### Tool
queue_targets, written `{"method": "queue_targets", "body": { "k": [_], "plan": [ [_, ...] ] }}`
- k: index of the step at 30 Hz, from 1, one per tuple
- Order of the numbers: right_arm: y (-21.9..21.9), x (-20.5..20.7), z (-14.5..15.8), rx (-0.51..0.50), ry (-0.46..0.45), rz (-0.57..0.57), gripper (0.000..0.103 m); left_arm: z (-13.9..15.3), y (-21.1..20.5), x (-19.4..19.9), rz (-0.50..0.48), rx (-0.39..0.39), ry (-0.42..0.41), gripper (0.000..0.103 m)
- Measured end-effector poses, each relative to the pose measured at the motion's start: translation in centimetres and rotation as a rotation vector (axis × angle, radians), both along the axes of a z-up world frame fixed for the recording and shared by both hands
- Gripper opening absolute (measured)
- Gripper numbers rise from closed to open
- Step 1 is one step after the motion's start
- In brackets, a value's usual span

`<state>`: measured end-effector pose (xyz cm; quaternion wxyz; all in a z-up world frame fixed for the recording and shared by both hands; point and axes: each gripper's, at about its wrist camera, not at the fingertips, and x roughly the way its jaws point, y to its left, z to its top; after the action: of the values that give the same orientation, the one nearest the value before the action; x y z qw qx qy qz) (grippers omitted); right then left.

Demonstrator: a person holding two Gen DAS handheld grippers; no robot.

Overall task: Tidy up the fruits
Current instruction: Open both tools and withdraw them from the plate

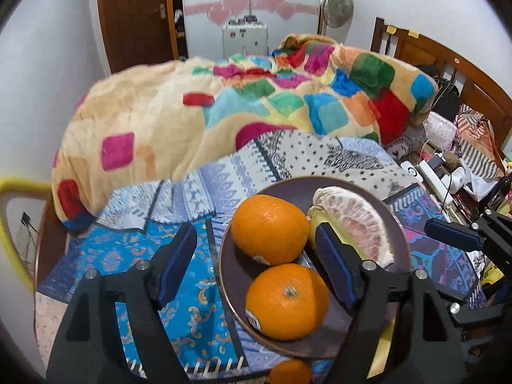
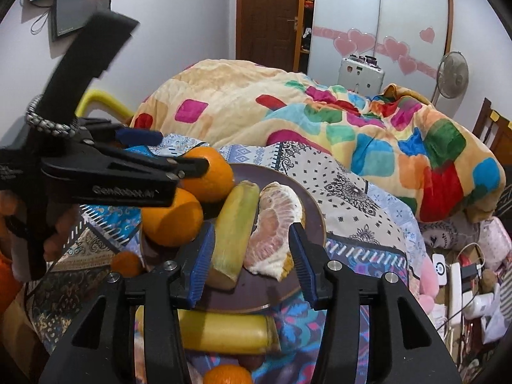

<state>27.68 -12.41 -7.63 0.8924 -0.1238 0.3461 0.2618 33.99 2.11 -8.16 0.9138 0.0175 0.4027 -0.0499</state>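
A dark purple plate lies on the patterned bedspread. It holds two oranges, a yellow-green banana piece and a peeled pomelo wedge. My left gripper is open above the plate, its jaws standing either side of the oranges. My right gripper is open and empty, its jaws either side of the banana piece and pomelo. The left gripper also shows in the right wrist view, over the oranges.
Off the plate near me lie another banana piece and small oranges. A bulky multicoloured blanket is heaped behind the plate. Chargers and clutter fill the right side by the wooden headboard.
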Motion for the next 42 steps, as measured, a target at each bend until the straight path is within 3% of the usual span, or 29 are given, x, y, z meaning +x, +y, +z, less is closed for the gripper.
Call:
{"method": "queue_targets", "body": {
  "k": [10, 21, 30, 42],
  "plan": [
    [-2.0, -3.9, 1.4, 0.034, -0.044, -0.024, 0.053, 3.0, -0.6, -7.3, 0.003, 0.054, -0.13, 0.077],
    [-4.5, -7.5, -0.2, 0.048, -0.014, -0.053, 0.053, 1.3, -1.1, -13.3, -0.045, -0.009, -0.116, 0.077],
    [-5.6, -8.8, -3.4, 0.029, 0.037, -0.07, 0.053, -1.5, -1.8, -15.2, -0.065, 0.005, -0.083, 0.076],
    [-7.3, -11.0, -5.6, 0.027, 0.088, -0.075, 0.056, -5.2, -3.6, -14.0, -0.101, 0.162, -0.024, 0.077]
  ]
}}
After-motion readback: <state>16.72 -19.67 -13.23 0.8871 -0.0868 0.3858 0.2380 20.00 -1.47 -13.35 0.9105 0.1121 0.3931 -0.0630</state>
